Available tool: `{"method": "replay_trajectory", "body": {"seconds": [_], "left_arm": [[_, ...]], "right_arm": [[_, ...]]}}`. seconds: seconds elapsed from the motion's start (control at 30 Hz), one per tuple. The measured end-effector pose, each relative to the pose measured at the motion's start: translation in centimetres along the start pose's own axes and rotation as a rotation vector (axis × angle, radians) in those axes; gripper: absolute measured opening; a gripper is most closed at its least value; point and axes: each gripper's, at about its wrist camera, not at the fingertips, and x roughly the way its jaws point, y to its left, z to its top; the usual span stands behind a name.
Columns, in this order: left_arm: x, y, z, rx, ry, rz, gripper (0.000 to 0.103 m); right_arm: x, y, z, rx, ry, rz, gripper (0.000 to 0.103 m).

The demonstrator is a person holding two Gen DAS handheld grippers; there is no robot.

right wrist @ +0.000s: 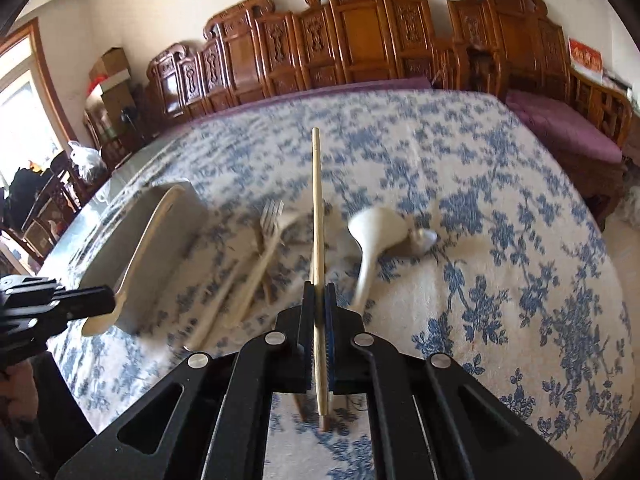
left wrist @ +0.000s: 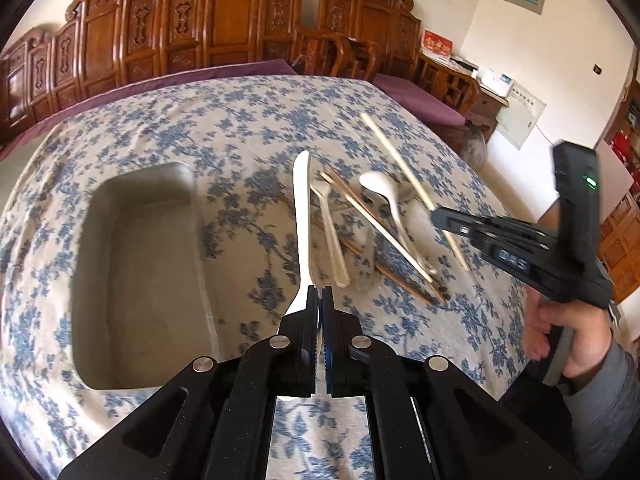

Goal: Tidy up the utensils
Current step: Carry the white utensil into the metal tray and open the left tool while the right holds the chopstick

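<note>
Floral-cloth desk (left wrist: pixel 224 120): tray (left wrist: pixel 140 380) empty. Left gripper (left wrist: pixel 320 292) jaws clench knife (left wrist: pixel 301 208), right gripper (right wrist: pixel 320 288) jaws clench chopstick (right wrist: pixel 317 200); rest of pile unsorted, center frame.

A table (left wrist: pixel 240 120) covered by a cream cloth printed with blue flowers carries everything. On its left side sits a shallow, rounded rectangular grey tray (left wrist: pixel 140 384). To the right of the tray lies a loose heap of utensils: a pale plastic fork (left wrist: pixel 332 232), a white spoon (left wrist: pixel 384 192) resting over a metal spoon (left wrist: pixel 366 268), and crossed chopsticks (left wrist: pixel 384 232), some light, some dark brown. The heap lies apart from the tray.
</note>
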Motion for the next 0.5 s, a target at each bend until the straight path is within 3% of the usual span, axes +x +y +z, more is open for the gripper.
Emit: {"method": "replay_trajectory", "body": {"seconds": [0.2, 0.5], "left_arm": [[-1.1, 3.1, 1.0, -0.026, -0.021, 0.054, 0.001], [-1.1, 8.5, 1.5, -0.062, 0.003, 0.132, 0.001]], "right_arm": [[-1.0, 2.7, 0.3, -0.033, -0.029, 0.039, 0.006], [-1.1, 5.4, -0.4, -0.09, -0.029, 0.019, 0.006]]}}
